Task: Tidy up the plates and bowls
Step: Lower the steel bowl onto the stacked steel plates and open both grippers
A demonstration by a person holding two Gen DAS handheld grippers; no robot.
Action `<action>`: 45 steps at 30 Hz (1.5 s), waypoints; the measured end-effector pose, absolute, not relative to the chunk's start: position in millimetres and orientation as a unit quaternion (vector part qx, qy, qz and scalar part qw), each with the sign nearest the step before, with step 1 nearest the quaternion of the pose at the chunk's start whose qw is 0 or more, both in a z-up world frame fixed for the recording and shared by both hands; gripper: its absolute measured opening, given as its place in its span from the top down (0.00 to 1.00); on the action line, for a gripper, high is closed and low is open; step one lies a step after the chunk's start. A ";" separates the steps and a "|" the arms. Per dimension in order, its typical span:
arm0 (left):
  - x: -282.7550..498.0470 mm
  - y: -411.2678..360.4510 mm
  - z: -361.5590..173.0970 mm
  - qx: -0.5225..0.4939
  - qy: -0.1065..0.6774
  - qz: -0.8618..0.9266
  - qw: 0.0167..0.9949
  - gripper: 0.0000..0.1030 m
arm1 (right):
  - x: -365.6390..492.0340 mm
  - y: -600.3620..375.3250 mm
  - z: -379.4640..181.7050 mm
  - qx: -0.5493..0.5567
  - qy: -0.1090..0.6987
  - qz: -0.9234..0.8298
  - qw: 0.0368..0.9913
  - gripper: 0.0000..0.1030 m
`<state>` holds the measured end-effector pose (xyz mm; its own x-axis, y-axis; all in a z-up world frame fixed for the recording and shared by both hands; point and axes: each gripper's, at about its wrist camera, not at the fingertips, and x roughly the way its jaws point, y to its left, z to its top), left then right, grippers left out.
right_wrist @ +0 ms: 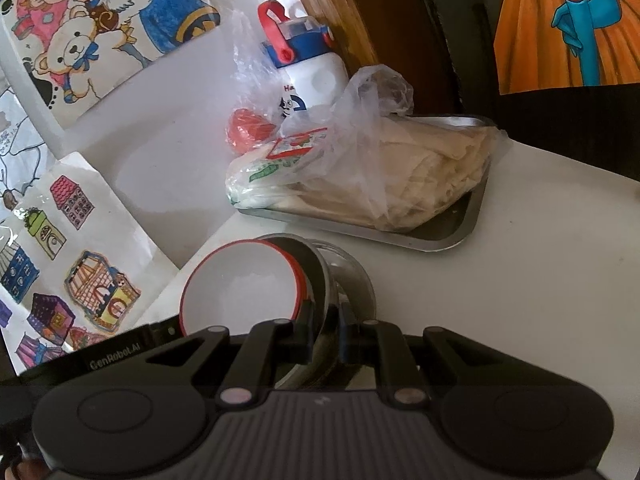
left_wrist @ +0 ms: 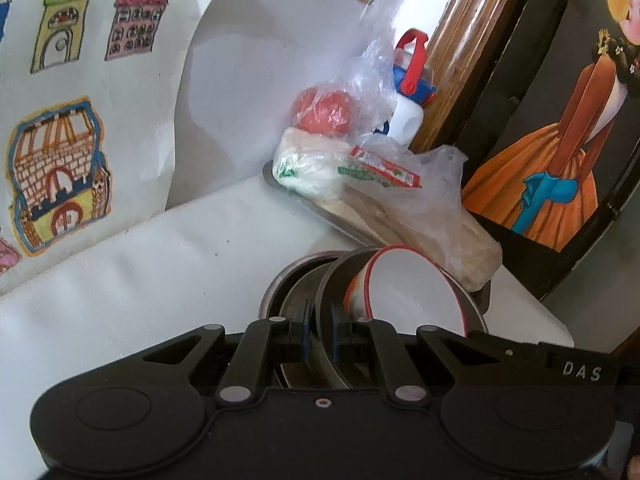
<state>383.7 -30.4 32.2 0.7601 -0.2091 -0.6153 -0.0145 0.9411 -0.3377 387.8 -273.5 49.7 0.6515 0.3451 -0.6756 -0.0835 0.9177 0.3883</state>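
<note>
A white bowl with a red rim sits tilted inside a steel bowl. A second steel bowl lies under them on the white table. My left gripper is shut on the rim of the upper steel bowl. My right gripper is shut on the opposite rim of the same steel bowl. The part of the bowls nearest each camera is hidden by the gripper bodies.
A steel tray holds bagged flatbread, a wrapped packet and a red object. A white bottle with a blue and red lid stands behind. Children's drawings cover the wall on the left.
</note>
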 end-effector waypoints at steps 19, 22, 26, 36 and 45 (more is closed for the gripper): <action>384.9 -29.0 24.6 -0.156 0.335 -0.065 0.927 0.90 | 373.9 -270.5 40.7 0.144 0.345 0.121 0.920 0.86; 384.5 -27.2 23.5 -0.163 0.333 -0.063 0.927 0.86 | 370.5 -266.6 40.1 0.127 0.332 0.118 0.927 0.86; 382.8 -26.8 22.5 -0.163 0.330 -0.060 0.928 0.82 | 366.7 -261.7 39.8 0.110 0.318 0.112 0.935 0.86; 376.4 -23.0 20.2 -0.164 0.324 -0.048 0.930 0.64 | 356.6 -261.9 38.6 0.112 0.296 0.100 0.943 0.81; 347.5 -9.6 38.9 -0.174 0.298 -0.043 0.938 0.31 | 323.2 -260.9 64.1 0.124 0.261 0.093 0.953 0.45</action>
